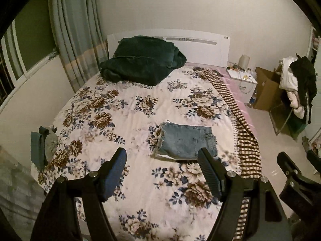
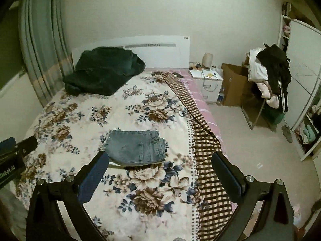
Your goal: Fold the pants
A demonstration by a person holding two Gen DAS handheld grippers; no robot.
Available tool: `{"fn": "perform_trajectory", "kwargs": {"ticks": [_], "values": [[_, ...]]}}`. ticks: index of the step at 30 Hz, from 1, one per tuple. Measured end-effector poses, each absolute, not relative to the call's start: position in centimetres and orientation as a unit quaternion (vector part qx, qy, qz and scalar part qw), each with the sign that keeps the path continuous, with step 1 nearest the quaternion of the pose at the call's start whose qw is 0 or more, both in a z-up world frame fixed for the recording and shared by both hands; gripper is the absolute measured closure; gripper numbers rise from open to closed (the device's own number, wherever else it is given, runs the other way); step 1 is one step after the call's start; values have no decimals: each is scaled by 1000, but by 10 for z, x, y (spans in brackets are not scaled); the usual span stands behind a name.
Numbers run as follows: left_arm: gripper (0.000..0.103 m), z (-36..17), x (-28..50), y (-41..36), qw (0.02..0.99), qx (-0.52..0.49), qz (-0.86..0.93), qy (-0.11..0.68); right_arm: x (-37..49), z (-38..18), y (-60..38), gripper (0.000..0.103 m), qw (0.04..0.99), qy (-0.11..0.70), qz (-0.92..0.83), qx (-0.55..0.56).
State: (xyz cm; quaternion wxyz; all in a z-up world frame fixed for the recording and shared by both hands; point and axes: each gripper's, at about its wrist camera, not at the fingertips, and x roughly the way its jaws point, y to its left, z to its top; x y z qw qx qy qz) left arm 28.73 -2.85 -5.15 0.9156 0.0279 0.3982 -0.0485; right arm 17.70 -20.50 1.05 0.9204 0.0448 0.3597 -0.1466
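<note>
Folded blue denim pants (image 1: 186, 141) lie as a compact rectangle on the floral bed cover (image 1: 124, 108); they also show in the right wrist view (image 2: 137, 147). My left gripper (image 1: 162, 156) is open and empty, held above the bed just short of the pants. My right gripper (image 2: 160, 160) is open and empty, also held back from the pants' near edge. The right gripper shows at the left wrist view's right edge (image 1: 297, 168), and the left gripper at the right wrist view's left edge (image 2: 18, 146).
A dark green blanket (image 1: 140, 60) is heaped at the white headboard (image 1: 200, 46). A brown checked cloth (image 1: 240, 124) runs along the bed's right edge. Folded grey-blue clothes (image 1: 43, 144) lie at the left edge. A nightstand (image 2: 206, 80), cardboard box (image 2: 232, 84) and clothes-laden chair (image 2: 268, 78) stand right.
</note>
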Motion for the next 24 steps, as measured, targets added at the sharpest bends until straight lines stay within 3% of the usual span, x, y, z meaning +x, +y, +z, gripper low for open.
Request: {"fn": "perform_trajectory", "kwargs": {"ticks": [4,6,8,24], "values": [[30,-33,264,-24,920,28,-55,387,141,43,-196,0,925,345,-153,43],[12,-25,258,-20,922,27,-61,382,128,57,-192,0,927,339,-157,40],[9,-19,250,-15,924,26,-64,376,117,70,-186,0,928,333,-163,36],[8,-8,227,0,925,46,-86,367,84,99,-146,0,925,331,-181,30]]}}
